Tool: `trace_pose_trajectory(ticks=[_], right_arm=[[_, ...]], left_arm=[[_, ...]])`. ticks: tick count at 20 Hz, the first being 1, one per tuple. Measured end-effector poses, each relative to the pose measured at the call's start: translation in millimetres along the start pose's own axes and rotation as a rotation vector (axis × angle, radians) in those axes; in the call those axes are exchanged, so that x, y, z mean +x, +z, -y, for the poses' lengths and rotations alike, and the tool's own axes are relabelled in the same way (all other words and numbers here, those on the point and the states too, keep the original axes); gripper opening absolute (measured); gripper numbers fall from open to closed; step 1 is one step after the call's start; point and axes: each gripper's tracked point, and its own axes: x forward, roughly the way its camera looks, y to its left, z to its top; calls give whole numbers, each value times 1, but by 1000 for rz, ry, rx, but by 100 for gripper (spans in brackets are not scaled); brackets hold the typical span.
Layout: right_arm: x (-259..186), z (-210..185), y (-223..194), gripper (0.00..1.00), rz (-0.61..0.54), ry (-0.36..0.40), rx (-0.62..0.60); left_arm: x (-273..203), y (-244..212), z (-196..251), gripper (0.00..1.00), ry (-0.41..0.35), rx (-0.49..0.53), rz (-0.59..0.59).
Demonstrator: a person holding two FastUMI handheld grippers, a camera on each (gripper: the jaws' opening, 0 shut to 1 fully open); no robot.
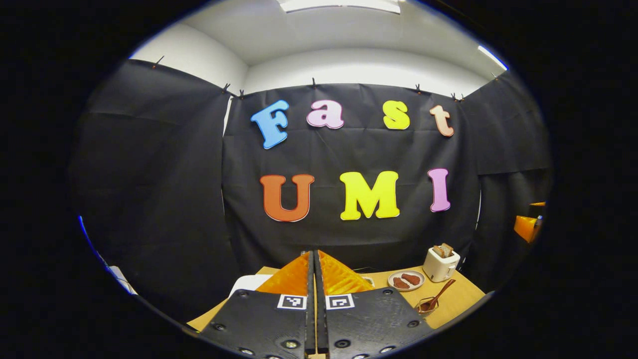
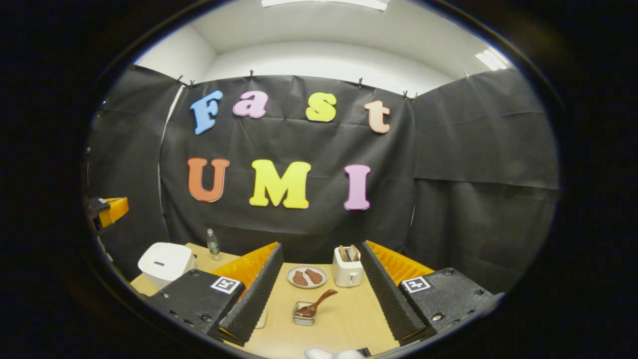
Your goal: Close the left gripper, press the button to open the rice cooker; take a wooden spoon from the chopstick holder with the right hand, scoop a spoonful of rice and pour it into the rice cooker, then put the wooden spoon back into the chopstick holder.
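Observation:
In the right gripper view the white rice cooker (image 2: 167, 262) stands at the table's back left with its lid down. A wooden spoon (image 2: 319, 300) rests slanted with its bowl in a small clear holder (image 2: 302, 315) at mid-table, straight ahead between the spread fingers of my open right gripper (image 2: 321, 254), which holds nothing. My left gripper (image 1: 315, 255) is shut, finger against finger, with nothing between. A corner of the rice cooker (image 1: 247, 284) peeks out behind its left finger. The spoon (image 1: 438, 295) and holder (image 1: 425, 306) lie to its right.
A plate of brown pieces (image 2: 306, 276) and a cream toaster (image 2: 347, 268) stand behind the spoon. A small bottle (image 2: 213, 244) is beside the cooker. Something white and rounded (image 2: 334, 354) shows at the near table edge. The other gripper (image 2: 110, 209) hangs at far left.

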Motion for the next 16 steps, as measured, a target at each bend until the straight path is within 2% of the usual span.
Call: trace_pose_trajectory(ticks=[6,9,16], right_arm=[[1,-13,-2,100,-22,-3,-36],[3,-18,-6,100,-33,-6,-51],[5,-28,-19,100,-77,-21,-73]], left_arm=[[57,-54,-57,0,133,20,-72],[81,-84,-79,0,162,13,-114],[117,-176,-109,0,215,0,-295]])
